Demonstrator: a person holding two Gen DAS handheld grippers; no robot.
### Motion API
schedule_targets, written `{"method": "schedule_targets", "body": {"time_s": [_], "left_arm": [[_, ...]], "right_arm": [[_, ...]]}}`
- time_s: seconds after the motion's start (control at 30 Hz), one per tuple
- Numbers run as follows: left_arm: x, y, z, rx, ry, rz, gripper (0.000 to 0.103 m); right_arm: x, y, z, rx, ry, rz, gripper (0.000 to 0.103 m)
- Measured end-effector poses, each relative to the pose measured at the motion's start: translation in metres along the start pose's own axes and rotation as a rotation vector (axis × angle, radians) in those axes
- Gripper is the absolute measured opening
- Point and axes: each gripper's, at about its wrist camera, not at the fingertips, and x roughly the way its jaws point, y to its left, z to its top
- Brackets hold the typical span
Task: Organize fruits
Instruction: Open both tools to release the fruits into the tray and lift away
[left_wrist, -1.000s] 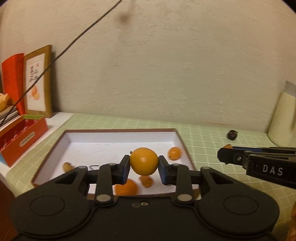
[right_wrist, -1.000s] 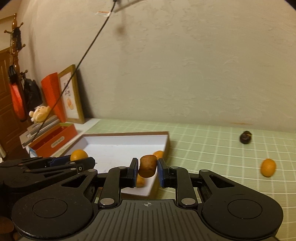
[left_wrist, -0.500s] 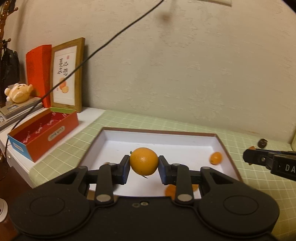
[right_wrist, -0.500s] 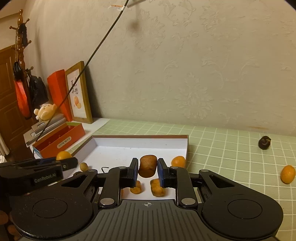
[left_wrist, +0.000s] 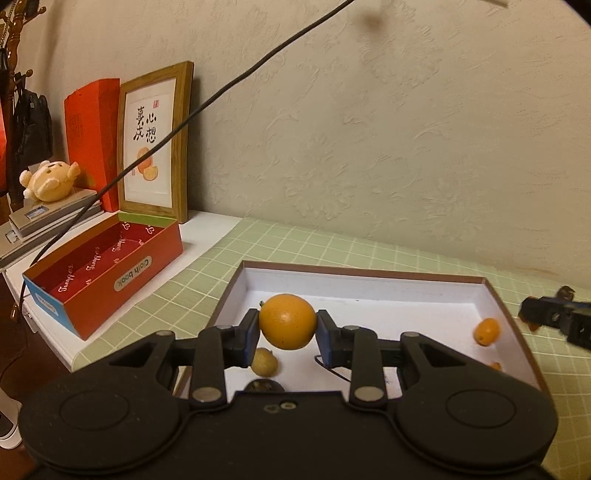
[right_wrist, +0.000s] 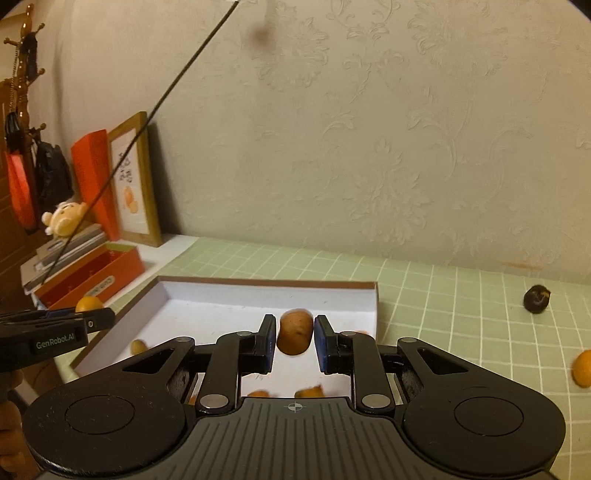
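Observation:
My left gripper (left_wrist: 287, 332) is shut on a round orange fruit (left_wrist: 287, 319), held above the near left part of the white tray (left_wrist: 362, 275). My right gripper (right_wrist: 294, 341) is shut on a brown oval fruit (right_wrist: 294, 330) above the tray's (right_wrist: 266, 283) near right part. On the tray floor lie a yellowish fruit (left_wrist: 264, 362), a small orange fruit (left_wrist: 487, 331) and more orange pieces half hidden under the grippers. The right gripper's tip (left_wrist: 546, 315) shows at the tray's right edge. The left gripper (right_wrist: 92, 321) appears at the left of the right wrist view.
A dark fruit (right_wrist: 536, 295) and an orange fruit (right_wrist: 583, 368) lie on the green checked cloth right of the tray. Left of the tray stand an open red box (left_wrist: 107, 273), a framed picture (left_wrist: 155, 140), a plush toy (left_wrist: 50, 181) and a black cable (left_wrist: 221, 88).
Both grippers have carried their fruits leftward over the tray. The red box and the picture frame have come further into view, and the tray's right side now lies further right.

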Motion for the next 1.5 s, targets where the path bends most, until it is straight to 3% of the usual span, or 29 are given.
{"method": "schedule_targets", "body": {"time_s": [0.07,0.1,0.17,0.2,0.3,0.37,0.53,1.23,1.5], "left_arm": [[0.011,0.001,0.001,0.0,0.018,-0.005,0.026],[0.016,0.002,0.002,-0.004,0.025,0.011,0.032],[0.027,0.005,0.004,-0.024,0.048,0.026,0.082],[0.03,0.007,0.005,-0.039,0.05,0.036,0.09],[0.029,0.012,0.011,-0.063,0.04,0.048,0.092],[0.025,0.015,0.015,-0.085,0.021,0.063,0.097],[0.01,0.009,0.022,-0.038,-0.024,0.104,0.097],[-0.03,-0.008,0.023,-0.017,-0.08,0.096,0.097],[-0.051,-0.021,0.021,0.007,-0.099,0.075,0.097]], "right_arm": [[0.006,-0.002,0.003,0.011,-0.016,-0.021,0.028],[0.01,-0.002,0.005,0.008,-0.011,-0.031,0.058],[0.013,-0.007,0.009,0.028,-0.033,-0.041,0.095],[0.009,-0.008,0.01,0.04,-0.069,-0.045,0.096],[-0.003,-0.008,0.014,0.023,-0.138,-0.053,0.103],[-0.01,-0.011,0.015,0.025,-0.173,-0.04,0.103],[-0.024,-0.016,0.019,0.037,-0.209,-0.032,0.103],[-0.055,-0.008,0.013,-0.021,-0.214,0.007,0.103],[-0.077,-0.004,0.01,-0.111,-0.225,0.003,0.103]]}}
